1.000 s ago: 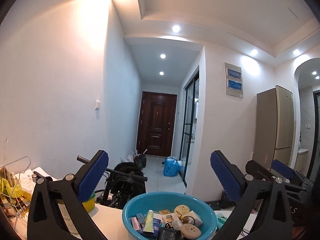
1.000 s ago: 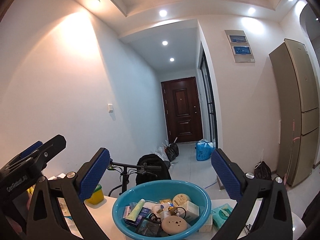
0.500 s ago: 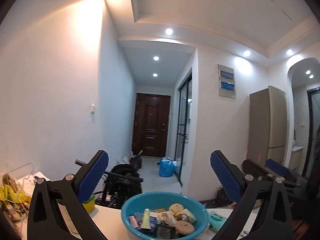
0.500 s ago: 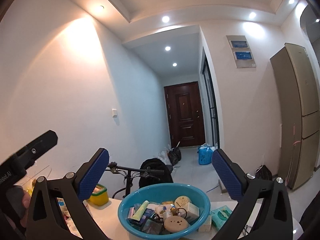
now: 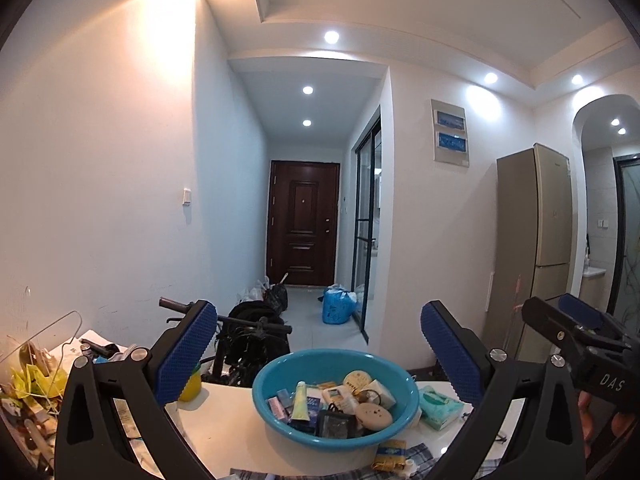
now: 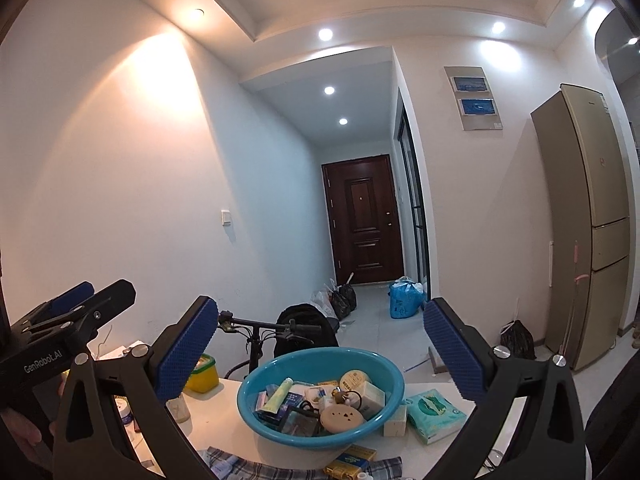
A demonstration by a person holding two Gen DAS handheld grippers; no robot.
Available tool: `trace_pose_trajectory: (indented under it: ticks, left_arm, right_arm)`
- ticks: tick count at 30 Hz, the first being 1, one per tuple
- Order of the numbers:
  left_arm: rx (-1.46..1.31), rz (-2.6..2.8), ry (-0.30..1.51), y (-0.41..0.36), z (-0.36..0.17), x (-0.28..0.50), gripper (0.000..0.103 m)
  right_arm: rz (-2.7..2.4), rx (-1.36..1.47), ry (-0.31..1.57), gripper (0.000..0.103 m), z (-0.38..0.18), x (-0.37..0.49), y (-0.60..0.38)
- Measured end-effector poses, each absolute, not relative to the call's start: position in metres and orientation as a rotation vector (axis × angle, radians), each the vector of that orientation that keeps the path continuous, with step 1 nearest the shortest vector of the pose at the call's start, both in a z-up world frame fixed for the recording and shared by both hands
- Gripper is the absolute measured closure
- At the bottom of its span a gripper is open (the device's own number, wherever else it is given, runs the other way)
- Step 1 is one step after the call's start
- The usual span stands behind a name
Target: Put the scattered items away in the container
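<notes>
Both grippers, left [image 5: 318, 354] and right [image 6: 320, 354], hang wide apart and hold nothing above the table [image 5: 224, 432]. The blue basin [image 6: 276, 424] sits between them, full of small items (tube, boxes, round case); a tissue pack [image 6: 434, 414] and yellow packet [image 6: 352, 458] lie outside it.

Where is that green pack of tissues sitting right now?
The green tissue pack lies on the white table, outside the blue basin and just to its right in both wrist views, next to a small white box.
</notes>
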State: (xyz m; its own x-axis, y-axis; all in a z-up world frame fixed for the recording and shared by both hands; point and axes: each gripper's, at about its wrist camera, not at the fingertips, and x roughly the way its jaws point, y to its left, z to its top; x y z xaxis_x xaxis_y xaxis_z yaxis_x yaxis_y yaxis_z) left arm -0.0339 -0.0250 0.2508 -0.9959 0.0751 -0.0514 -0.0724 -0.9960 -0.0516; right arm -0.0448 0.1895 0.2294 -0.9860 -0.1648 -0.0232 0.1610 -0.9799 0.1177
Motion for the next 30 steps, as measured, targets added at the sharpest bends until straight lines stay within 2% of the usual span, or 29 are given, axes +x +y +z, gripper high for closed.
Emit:
trace_pose_trajectory:
  ticks: [10, 21, 30]
  left_arm:
    - [-0.377, 3.057, -0.060, -0.028, 0.198, -0.069, 0.000]
    - [-0.521, 3.018, -0.120, -0.029, 0.149, -0.092, 0.000]
    - [-0.681, 3.009, -0.088, -0.029, 0.108, -0.120, 0.000]
  right_arm:
    - [-2.993, 0.201, -0.131, 0.001, 0.200, -0.064, 0.183]
    - [-3.031, 0.406, -0.148, 0.001, 0.142, -0.098, 0.181]
    - [-3.019, 0.596, -0.178, 0.001, 0.098, -0.129, 0.183]
